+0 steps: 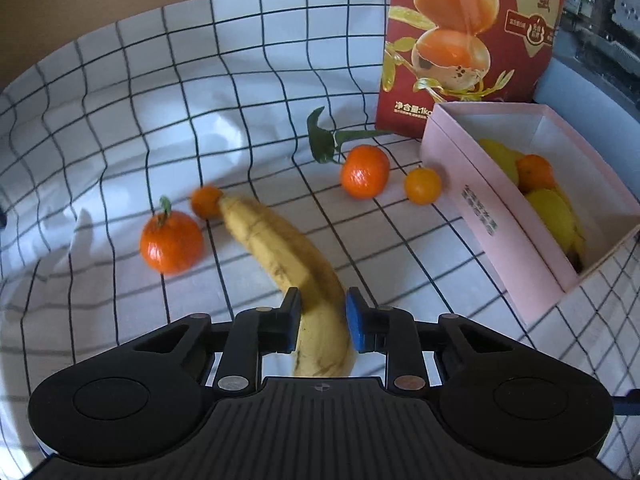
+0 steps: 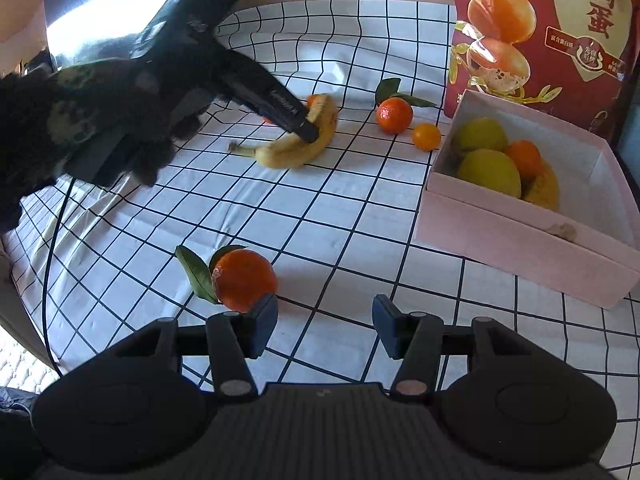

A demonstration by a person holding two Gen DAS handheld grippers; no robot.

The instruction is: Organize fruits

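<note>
I am clamping the left gripper (image 1: 322, 320) fingers on the banana (image 1: 288, 256) at lower centre of frame. Right gripper (image 2: 324, 328) fingers are standing open, empty. Pink box (image 2: 520, 240) at right is holding lemons and an orange; four mandarins are waiting on the worktop (image 2: 360, 216).

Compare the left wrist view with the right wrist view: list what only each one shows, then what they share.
Only the left wrist view: the left gripper from behind, shut on the banana, and a stemmed tangerine left of it.

Only the right wrist view: the right gripper, open and empty, a leafy tangerine just ahead of its left finger, and the person's gloved hand holding the left gripper.

Both: the banana, the pink box with lemons and an orange inside, the red bag, a leafy tangerine beside a small orange, the checked cloth.
</note>
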